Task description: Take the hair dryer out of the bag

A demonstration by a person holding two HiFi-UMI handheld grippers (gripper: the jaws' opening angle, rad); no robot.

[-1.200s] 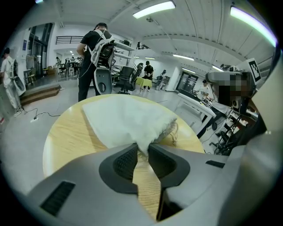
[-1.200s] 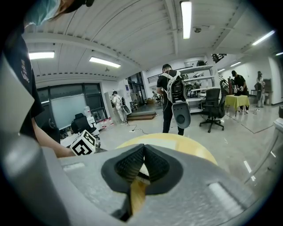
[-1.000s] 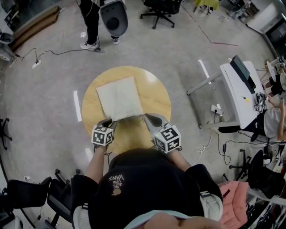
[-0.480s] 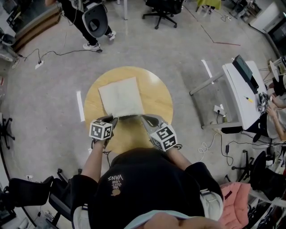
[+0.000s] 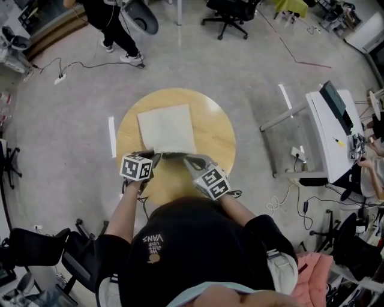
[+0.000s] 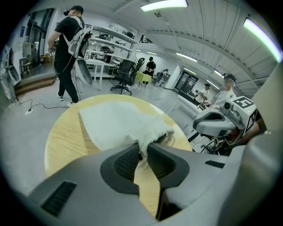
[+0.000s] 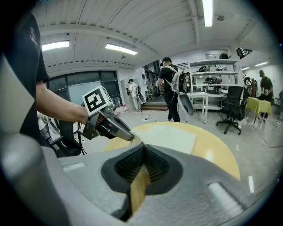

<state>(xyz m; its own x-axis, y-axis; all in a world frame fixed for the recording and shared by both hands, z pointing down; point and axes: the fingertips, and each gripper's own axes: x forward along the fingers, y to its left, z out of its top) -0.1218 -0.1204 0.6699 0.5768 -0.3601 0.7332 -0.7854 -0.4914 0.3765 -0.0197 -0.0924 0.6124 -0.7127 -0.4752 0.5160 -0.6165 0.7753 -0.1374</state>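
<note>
A flat white cloth bag point(image 5: 167, 128) lies on the round wooden table point(image 5: 213, 141). The hair dryer does not show; the bag hides it. My left gripper point(image 5: 155, 157) is at the bag's near left corner. Its jaws have just been closing, and they pinch the cloth of the bag's mouth point(image 6: 146, 132), which is lifted a little. My right gripper point(image 5: 186, 159) hovers at the near edge beside it, shut with nothing between its pads point(image 7: 142, 154). The right gripper view shows the left gripper point(image 7: 128, 137) at the bag point(image 7: 170, 137).
A person point(image 5: 111, 24) walks past the table's far side carrying a chair. An office chair point(image 5: 231, 12) stands at the back. A white desk with a monitor point(image 5: 330, 120) is to the right. Dark chairs point(image 5: 36, 258) stand near left. Cables lie on the floor.
My right gripper has come down and to the left, closer to the bag's near edge. The left gripper has raised the bag's corner slightly. The person at the back has walked left.
</note>
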